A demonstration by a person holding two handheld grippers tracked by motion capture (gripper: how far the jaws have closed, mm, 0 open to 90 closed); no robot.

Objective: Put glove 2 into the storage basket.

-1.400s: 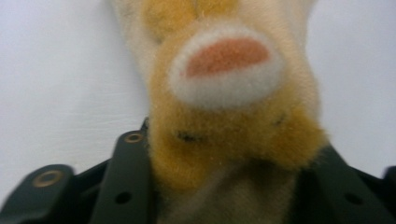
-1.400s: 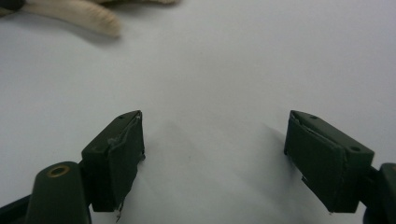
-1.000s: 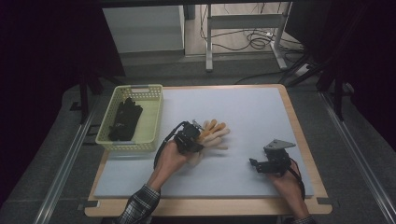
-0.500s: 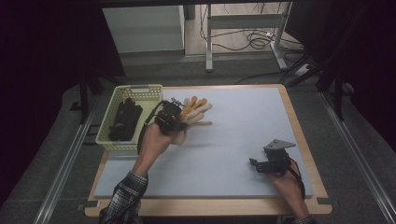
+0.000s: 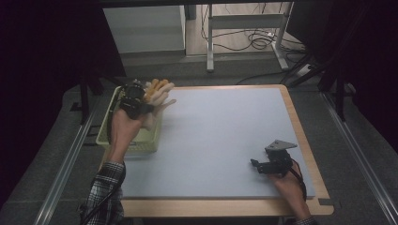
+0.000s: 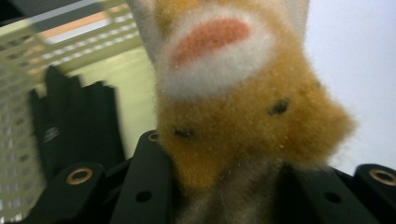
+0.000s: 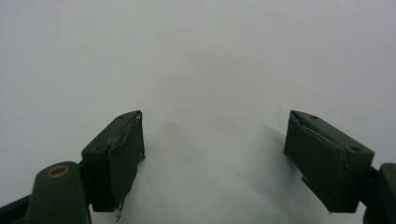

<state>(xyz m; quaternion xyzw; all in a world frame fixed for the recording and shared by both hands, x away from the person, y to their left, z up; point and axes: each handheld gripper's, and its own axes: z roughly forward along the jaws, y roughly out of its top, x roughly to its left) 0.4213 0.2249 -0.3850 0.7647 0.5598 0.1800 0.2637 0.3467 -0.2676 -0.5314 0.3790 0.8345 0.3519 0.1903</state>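
Pale blue matting covers the wooden table, bare and wide to the right. At its left edge the left gripper pinches a furry orange-and-white glove by its cuff, held above the yellow-green basket where black gloves lie. I judge it light, soft and floppy (fingers may snag the basket rim). The right gripper rests on the mat, jaws spread and holding nothing.

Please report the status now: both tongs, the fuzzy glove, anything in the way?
Left tongs shut on fuzzy glove, above basket. Right tongs open, resting on table. Black gloves lie in basket.
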